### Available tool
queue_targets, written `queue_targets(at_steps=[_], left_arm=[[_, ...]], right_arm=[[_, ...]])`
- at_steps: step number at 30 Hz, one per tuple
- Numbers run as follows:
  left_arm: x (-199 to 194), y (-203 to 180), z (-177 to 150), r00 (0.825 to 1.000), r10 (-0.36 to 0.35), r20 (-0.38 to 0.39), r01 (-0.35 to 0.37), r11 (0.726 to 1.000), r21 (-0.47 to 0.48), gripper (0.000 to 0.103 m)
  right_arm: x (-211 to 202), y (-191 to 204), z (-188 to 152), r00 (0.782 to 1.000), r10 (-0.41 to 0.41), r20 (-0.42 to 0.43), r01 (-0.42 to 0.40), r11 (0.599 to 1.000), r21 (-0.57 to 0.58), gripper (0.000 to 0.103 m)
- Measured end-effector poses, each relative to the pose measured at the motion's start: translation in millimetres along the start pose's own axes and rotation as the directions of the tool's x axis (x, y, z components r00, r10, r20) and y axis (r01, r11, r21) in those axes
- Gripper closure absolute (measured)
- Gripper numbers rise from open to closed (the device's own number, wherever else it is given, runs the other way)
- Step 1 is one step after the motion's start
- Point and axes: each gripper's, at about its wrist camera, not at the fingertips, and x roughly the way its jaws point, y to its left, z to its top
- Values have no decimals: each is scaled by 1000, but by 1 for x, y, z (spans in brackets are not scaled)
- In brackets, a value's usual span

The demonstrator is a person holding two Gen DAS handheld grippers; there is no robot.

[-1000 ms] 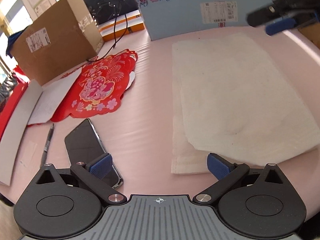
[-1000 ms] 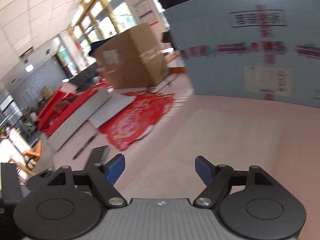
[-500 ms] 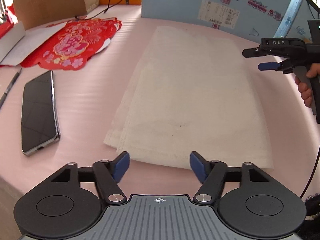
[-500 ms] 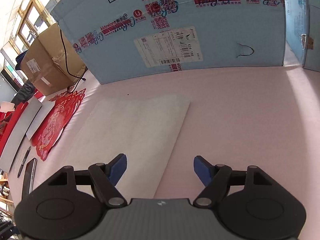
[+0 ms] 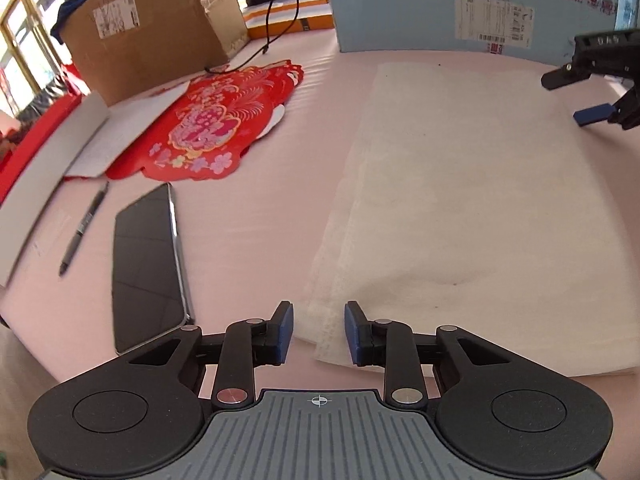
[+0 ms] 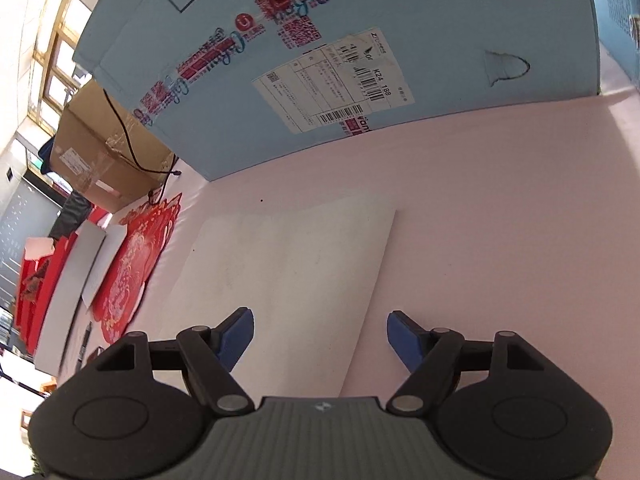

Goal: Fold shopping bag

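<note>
Left wrist view: the left gripper (image 5: 319, 330) is closing astride the near corner of the white shopping bag (image 5: 460, 208), laid flat at centre frame, presumably for lifting into a fold. The right gripper (image 6: 320, 336) is held wide open and empty over the bag's right edge, lower centre.

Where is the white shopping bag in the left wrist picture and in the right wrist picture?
Left wrist: the shopping bag fills the centre and right, its near corner between the left tool's closing jaws.
Right wrist: the shopping bag lies centre-left, its right edge running down between the right tool's open jaws.
Shared landmark: the blue box with its white label, just behind the bag.
</note>
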Motion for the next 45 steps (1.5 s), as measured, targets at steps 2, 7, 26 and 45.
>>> queue_targets(at_steps=[2, 7, 26, 45], left_arm=[[2, -3, 2, 999, 46, 13, -46, 998, 30, 70], [-17, -19, 9, 996, 69, 59, -73, 995, 68, 63], [-31, -107, 14, 929, -368, -32, 370, 926, 76, 37], [-51, -142, 18, 952, -297, 74, 262, 915, 306, 25]], right_arm=[[3, -6, 5, 999, 35, -3, -35, 999, 27, 26], [15, -22, 17, 974, 209, -87, -200, 974, 102, 26], [13, -22, 32, 990, 104, -94, -103, 995, 19, 25], [11, -40, 29, 984, 178, 11, -178, 968, 176, 100]])
